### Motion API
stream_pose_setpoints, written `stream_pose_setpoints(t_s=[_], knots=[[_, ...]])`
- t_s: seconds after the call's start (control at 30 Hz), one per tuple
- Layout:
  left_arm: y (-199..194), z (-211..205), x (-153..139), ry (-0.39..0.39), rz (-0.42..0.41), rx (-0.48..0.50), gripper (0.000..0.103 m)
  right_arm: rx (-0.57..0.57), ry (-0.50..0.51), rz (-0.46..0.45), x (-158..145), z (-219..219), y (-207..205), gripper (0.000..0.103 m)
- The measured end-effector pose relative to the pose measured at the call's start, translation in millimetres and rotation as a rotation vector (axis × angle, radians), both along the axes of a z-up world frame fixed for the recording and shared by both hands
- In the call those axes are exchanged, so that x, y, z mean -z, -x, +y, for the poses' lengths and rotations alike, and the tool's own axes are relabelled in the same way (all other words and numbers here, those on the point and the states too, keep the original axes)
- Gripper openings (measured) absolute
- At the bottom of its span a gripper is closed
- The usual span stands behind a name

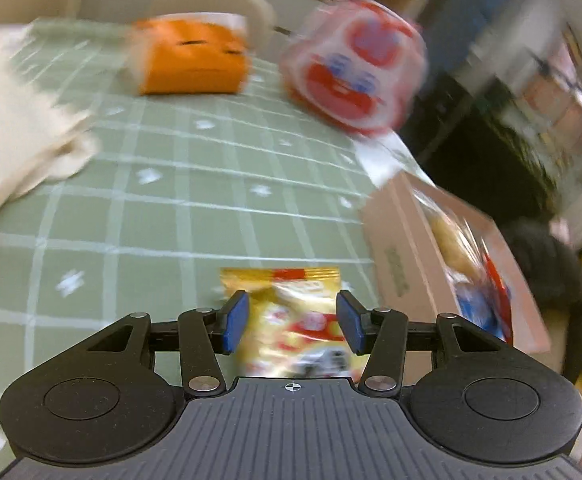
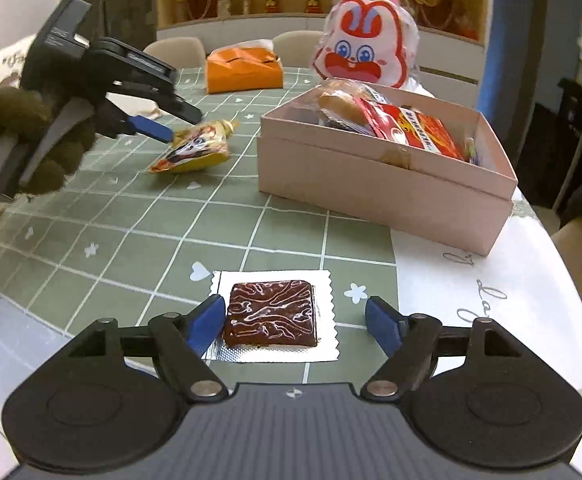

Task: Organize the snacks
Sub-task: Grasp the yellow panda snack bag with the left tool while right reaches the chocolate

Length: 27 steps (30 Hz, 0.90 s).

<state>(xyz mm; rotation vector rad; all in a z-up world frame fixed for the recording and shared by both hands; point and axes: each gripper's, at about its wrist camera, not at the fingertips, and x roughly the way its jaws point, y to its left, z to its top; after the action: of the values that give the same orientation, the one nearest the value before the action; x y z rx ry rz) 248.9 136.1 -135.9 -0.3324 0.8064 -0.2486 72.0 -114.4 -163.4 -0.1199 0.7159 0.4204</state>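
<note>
A yellow snack packet [image 1: 299, 316] lies between the open blue pads of my left gripper [image 1: 293, 316]; in the right wrist view the same packet [image 2: 193, 148] sits tilted at the left gripper's fingertips [image 2: 149, 126]. My right gripper [image 2: 295, 320] is open around a chocolate-coated square in a clear silver-edged wrapper [image 2: 273, 314] that lies flat on the green checked tablecloth [image 2: 131, 232]. A pink cardboard box [image 2: 371, 176] holding bread and a red snack pack stands at the right; it also shows in the left wrist view [image 1: 407, 264].
An orange pouch [image 2: 245, 70] and a red-and-white rabbit-face bag [image 2: 361, 46] stand at the far side of the table. Beige chairs [image 2: 179, 50] stand behind the table. A white cloth [image 2: 491, 280] covers the table's right edge.
</note>
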Motion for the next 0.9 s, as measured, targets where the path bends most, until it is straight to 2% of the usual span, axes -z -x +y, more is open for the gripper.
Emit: stream_pose_setpoints(t_s=[0.17,0.2,0.33,0.4,0.47,0.6,0.7,0.77,0.9], knots=[[8.2,-64.9,0.6,-0.272,-0.083,0.253,0.056,0.016,-0.054,0.020,1.6,-7.8,-2.5,0.083],[13.0,-75.7,1.6,-0.328,-0.100,0.295,0.060,0.017,-0.070,0.026,1.7,-10.0,-3.4,0.084],[35.7,-93.6,10.0,-0.536,-0.140,0.375,0.060,0.029,-0.098,0.030,1.2,-14.7,-2.4,0.084],[45.8,-91.9,13.8,-0.588,-0.134,0.383,0.061,0.034,-0.110,0.032,1.2,-16.3,-3.0,0.084],[59.1,-83.0,13.2,-0.574,-0.126,0.380,0.060,0.035,-0.122,0.035,1.1,-17.9,-3.2,0.084],[81.4,-73.7,4.1,-0.460,-0.114,0.398,0.060,0.036,-0.123,0.036,0.8,-17.6,-3.3,0.084],[95.6,-78.7,0.1,-0.478,-0.146,0.396,0.061,0.041,-0.115,0.034,0.7,-17.1,-2.8,0.084],[100.2,-79.8,0.5,-0.495,-0.158,0.363,0.061,0.049,-0.109,0.032,0.9,-16.8,-2.4,0.084],[95.6,-69.4,5.3,-0.464,-0.130,0.285,0.062,0.062,-0.099,0.031,1.2,-16.3,-1.7,0.085]])
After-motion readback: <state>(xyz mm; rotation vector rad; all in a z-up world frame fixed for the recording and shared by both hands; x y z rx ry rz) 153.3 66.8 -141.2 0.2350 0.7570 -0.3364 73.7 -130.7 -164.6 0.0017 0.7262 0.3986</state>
